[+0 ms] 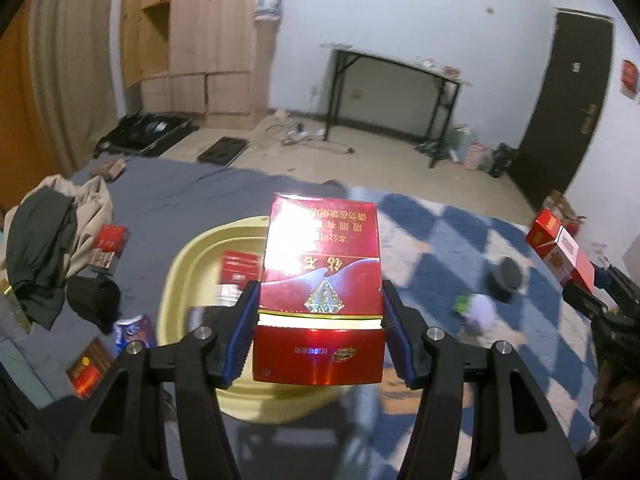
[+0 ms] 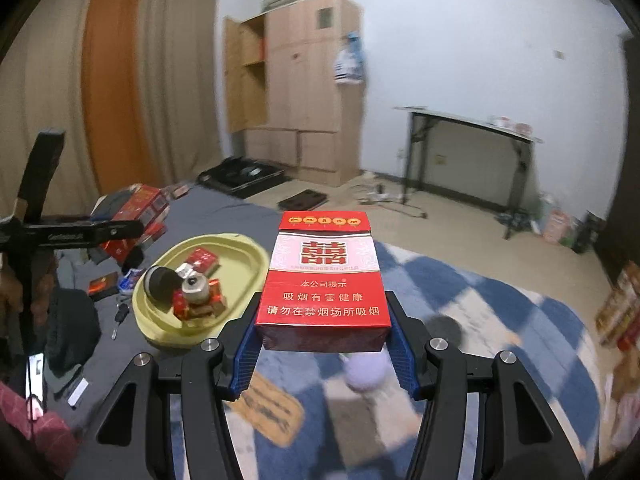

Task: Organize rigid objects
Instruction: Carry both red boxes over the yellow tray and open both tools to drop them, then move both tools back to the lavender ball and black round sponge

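My left gripper [image 1: 318, 320] is pinching a glossy dark-red cigarette box with a gold band under its lid [image 1: 320, 280]; both blue pads press its sides, and it hangs over the pale yellow oval plastic tray [image 1: 176, 280]. Its printing reads upside down to me and glare washes most of it out.

My right gripper [image 2: 322, 330] is clamped on a red-and-white cigarette box [image 2: 323, 276] above the blue-and-white checked blanket [image 2: 460, 280]. I can read the red double-happiness character 囍 and three white lines: 本公司提示, 吸烟有害健康, 请勿在禁烟场所吸烟.

In the right wrist view the tray holds one red box lying flat [image 2: 202, 261], one black round object [image 2: 160, 282], and a grey knob-like piece [image 2: 196, 288] on a small pile of red packets whose number I cannot count. Their labels are too small to read.
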